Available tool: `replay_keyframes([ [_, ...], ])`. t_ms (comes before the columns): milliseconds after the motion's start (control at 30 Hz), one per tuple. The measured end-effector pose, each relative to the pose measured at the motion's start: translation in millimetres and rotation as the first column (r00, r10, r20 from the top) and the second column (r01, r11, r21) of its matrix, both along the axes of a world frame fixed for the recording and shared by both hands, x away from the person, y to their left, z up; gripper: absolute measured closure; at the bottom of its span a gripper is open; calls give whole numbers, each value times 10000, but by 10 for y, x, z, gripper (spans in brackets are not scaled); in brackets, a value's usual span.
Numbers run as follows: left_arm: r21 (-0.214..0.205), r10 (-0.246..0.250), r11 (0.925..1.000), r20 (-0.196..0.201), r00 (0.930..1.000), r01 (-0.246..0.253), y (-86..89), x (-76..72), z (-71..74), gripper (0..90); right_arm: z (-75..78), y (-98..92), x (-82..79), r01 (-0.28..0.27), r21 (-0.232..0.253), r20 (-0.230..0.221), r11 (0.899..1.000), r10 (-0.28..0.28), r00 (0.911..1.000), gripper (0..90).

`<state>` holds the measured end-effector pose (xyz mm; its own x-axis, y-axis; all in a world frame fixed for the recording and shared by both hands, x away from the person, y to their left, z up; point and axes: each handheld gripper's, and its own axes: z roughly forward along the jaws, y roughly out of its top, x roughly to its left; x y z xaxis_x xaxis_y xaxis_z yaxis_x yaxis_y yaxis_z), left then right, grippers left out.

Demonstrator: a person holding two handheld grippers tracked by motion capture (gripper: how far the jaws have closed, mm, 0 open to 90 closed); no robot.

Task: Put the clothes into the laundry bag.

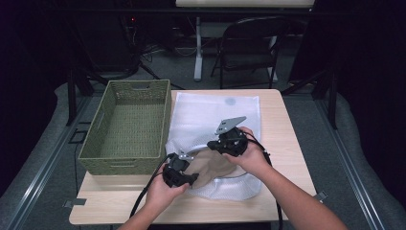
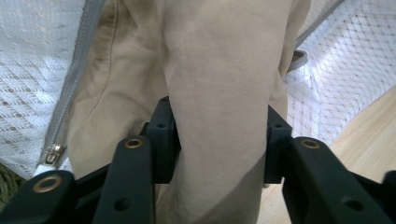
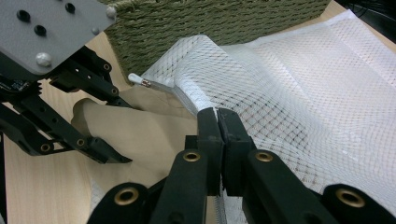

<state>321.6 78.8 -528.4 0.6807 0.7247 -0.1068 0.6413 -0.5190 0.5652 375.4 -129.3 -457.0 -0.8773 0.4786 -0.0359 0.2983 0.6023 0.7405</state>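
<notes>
From above, my left gripper (image 1: pixel 179 173) and right gripper (image 1: pixel 229 142) meet over a white mesh laundry bag (image 1: pixel 216 115) beside the woven basket (image 1: pixel 129 125); my left view shows jaws clamping creased beige fabric (image 2: pixel 219 93), and my right view shows jaws pinched on the bag's zippered edge (image 3: pixel 194 100).

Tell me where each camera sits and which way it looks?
High view: above the person's side, looking forward and down at table, basket, both hands.
Left gripper view: on left gripper, looking along fingers clamping tan cloth.
Right gripper view: on right gripper, facing mesh bag, its edge pinched.
Shared: cloth, bag.
</notes>
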Motion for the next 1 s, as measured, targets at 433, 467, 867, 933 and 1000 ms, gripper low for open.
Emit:
replay_keyframes([
  [433, -253, 431, 9988, 252, 9988, -425, -57, 69, 145, 649, 31, 19, -5, -52, 61, 43, 10000, 52, 10000, 885],
  [467, -241, 422, 9988, 256, 9988, -416, -61, 78, 153, 653, 36, 21, -5, -45, 62, 61, 10000, 44, 10000, 885],
  [867, -461, 708, 9965, 343, 9969, -692, -195, 233, 223, 657, 43, 31, -3, -70, 103, 83, 9999, 69, 9999, 885],
  [933, -456, 698, 9966, 328, 9970, -683, -206, 247, 220, 657, 43, 32, -4, -62, 125, 85, 9999, 61, 9999, 885],
  [1000, -548, 824, 9952, 315, 9961, -806, -227, 279, 213, 657, 42, 35, -2, -80, 168, 100, 9998, 79, 9999, 885],
])
